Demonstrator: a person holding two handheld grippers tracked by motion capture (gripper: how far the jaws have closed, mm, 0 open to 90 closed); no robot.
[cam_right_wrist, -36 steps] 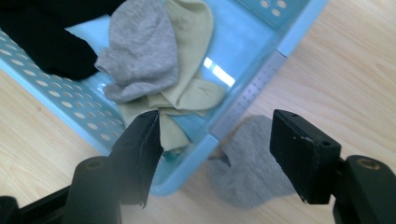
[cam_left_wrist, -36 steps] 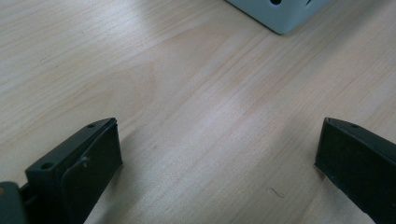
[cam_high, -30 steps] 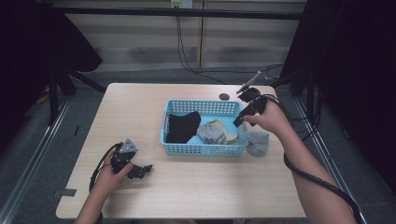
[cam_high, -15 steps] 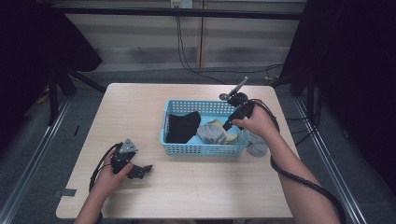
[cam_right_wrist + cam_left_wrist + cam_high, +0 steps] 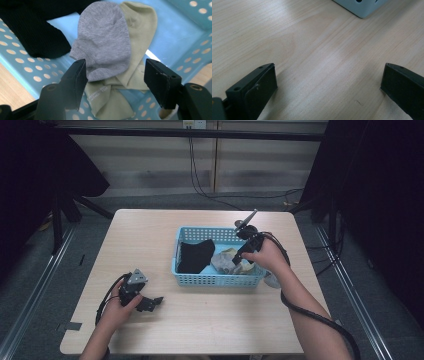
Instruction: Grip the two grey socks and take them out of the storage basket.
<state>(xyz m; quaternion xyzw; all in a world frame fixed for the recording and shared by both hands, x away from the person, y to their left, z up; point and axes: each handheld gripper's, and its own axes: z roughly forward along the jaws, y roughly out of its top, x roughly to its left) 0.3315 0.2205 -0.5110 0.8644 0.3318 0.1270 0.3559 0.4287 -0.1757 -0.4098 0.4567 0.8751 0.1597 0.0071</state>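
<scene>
The only print that shows is small pale lettering on the cuff of the beige sock in the blue basket, seen in the right gripper view, apparently "TECHNIC…" above "WITHOUT…", too small to read fully.

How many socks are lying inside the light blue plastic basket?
3, as far as visible. The black sock lies at the basket's left, the grey sock in the middle, resting on the pale green sock beside it. More may be hidden underneath.
</scene>
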